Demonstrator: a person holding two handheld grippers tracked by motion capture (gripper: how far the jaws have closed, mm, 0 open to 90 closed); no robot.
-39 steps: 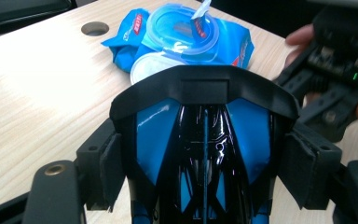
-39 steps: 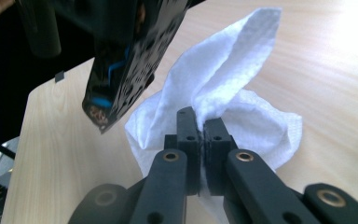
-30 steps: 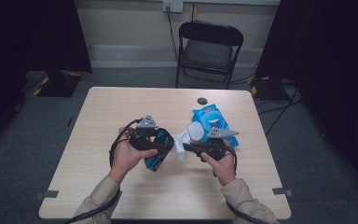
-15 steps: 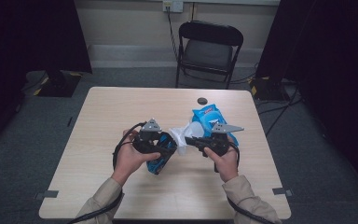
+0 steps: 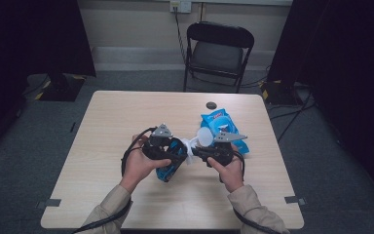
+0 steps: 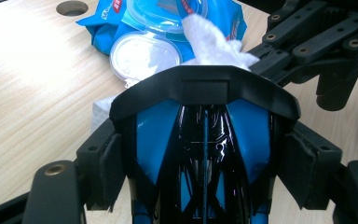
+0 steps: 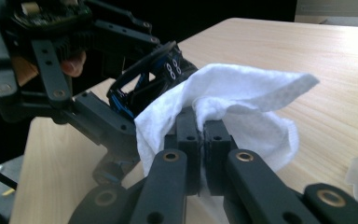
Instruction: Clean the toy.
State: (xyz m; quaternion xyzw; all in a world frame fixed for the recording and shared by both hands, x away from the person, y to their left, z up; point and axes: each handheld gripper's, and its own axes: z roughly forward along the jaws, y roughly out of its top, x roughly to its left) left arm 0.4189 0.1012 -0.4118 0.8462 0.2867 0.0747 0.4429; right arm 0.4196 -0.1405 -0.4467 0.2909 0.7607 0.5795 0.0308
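Wipe (image 7: 223,100) pinched in right gripper (image 7: 200,126), blue-and-black shoe (image 6: 204,140) clamped in left gripper (image 6: 204,163), likely slipping from grasp if rubbed hard against cloth.

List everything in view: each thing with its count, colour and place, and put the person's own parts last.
Blue-and-black object: one, glossy blue and black with a black rim, clamped between the left gripper's pads.
Wipe: one, white, pinched in the right gripper, next to the blue-and-black object.
Wipes pack: one, blue, on the table behind the grippers, its clear lid flipped open.
Small disc: one, dark, on the table near the far edge.
Table: one, light wood.
Folding chair: one, black, beyond the table.
Left gripper: one, black, in the left hand.
Right gripper: one, black, in the right hand.
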